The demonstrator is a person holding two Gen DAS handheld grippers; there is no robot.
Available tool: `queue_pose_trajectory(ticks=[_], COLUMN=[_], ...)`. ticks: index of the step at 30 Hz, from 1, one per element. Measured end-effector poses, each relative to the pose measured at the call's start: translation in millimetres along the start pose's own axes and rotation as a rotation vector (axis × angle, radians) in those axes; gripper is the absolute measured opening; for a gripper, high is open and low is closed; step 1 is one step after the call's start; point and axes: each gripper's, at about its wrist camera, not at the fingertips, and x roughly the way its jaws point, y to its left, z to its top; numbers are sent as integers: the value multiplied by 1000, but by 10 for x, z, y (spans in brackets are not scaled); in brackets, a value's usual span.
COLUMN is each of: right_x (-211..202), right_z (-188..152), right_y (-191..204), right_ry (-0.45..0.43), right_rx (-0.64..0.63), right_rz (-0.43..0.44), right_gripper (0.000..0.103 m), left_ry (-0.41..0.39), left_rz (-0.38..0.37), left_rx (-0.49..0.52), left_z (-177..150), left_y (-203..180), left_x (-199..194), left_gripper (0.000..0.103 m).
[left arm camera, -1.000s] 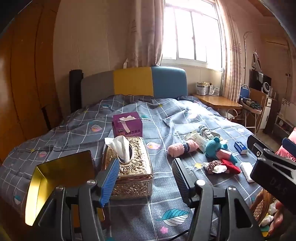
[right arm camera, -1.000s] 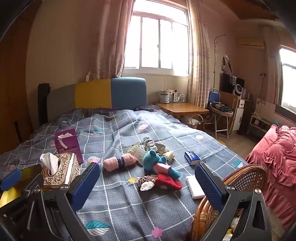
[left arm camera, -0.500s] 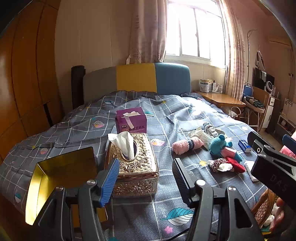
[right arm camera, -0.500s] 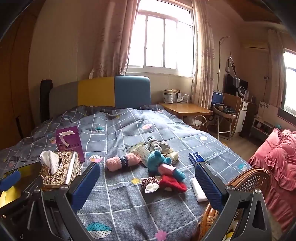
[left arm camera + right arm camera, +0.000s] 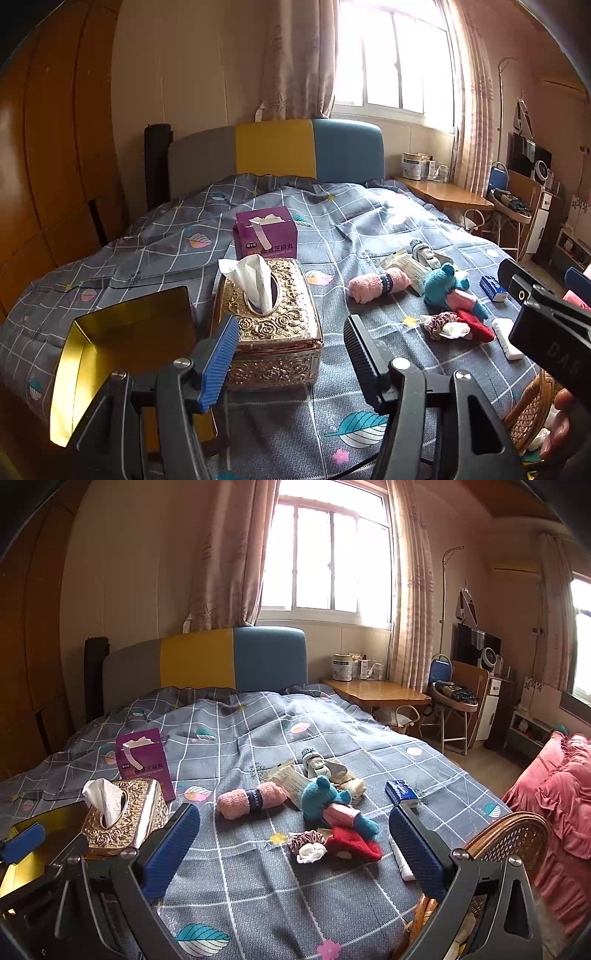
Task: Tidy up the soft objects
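Holding both tongs wide open and empty above the near end of the bed (image 5: pixel 258 738), I have yet to pick anything up. My landmark is the gold tissue box (image 5: pixel 271 325): the left tongs (image 5: pixel 288 354) hover just in front of it, and an open gold tin (image 5: pixel 122 350) lies just left of it. The soft things sit well to its right: a pink rolled towel (image 5: pixel 253 800), then the teal plush toy (image 5: pixel 327 803), with a scrunchie (image 5: pixel 308 843) and a red knitted piece (image 5: pixel 354 845) nearer to me. The right tongs (image 5: pixel 295 849) point at that cluster, beside a wicker basket (image 5: pixel 509 834), which is probably where they should go. To do this well, I'd take the towel across its banded middle so it stays rolled, closing gently. The items touch each other, so I should lift straight up and avoid dragging the neighbours or the quilt.
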Motion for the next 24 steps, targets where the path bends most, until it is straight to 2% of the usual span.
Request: queue_pose_trajectory(ticks=[24], right_x=[26], right_z=[2], right_y=[-52], right_ry=[10], right_rx=[5], right_rz=[-1], right_gripper=[103], left_ry=[12], left_rz=[-5], left_rx=[15], left_z=[-8], left_y=[-30], left_x=[13], left_gripper=[60])
